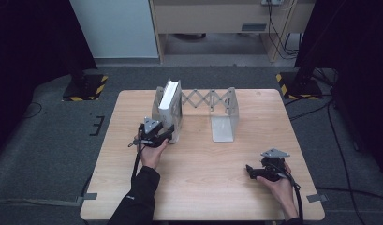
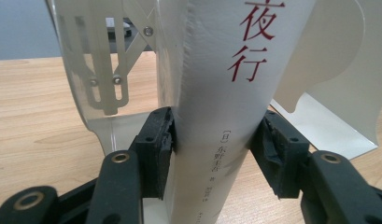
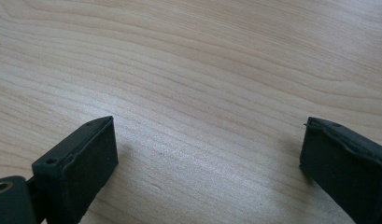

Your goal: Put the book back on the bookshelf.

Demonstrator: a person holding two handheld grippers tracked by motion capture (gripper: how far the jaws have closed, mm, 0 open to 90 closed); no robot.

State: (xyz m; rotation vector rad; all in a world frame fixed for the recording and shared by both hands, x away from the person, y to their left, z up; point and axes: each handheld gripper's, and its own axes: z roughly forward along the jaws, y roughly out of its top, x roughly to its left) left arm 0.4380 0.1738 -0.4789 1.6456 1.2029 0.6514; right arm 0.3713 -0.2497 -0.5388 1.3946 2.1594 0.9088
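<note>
1. While I watch the left gripper view, my left gripper [image 2: 212, 154] is clenched on the white book [image 2: 221, 93]: both black pads press flat against its two covers low down, with the spine facing me.
2. That spine is smooth and matt white, with red characters up top and small grey print lower down; the pads [image 2: 156, 149] are rubbery, scuffed and chipped along their edges.
3. On the high view the book [image 1: 169, 101] stands upright in the left end of the bookend rack [image 1: 224, 117], toward 11 o'clock of the table's middle, with the left gripper [image 1: 166, 136] at its near edge.
4. This rack is pale sheet metal, two L-shaped plates joined by a scissor lattice with small rivets.
5. My right gripper [image 1: 251, 169] sits at about 5 o'clock on the table [image 1: 198, 187], well apart from the rack. Its jaws stand wide and released, nothing between them but bare wood.
6. Underneath, the tabletop is light wood with a wavy grain.
</note>
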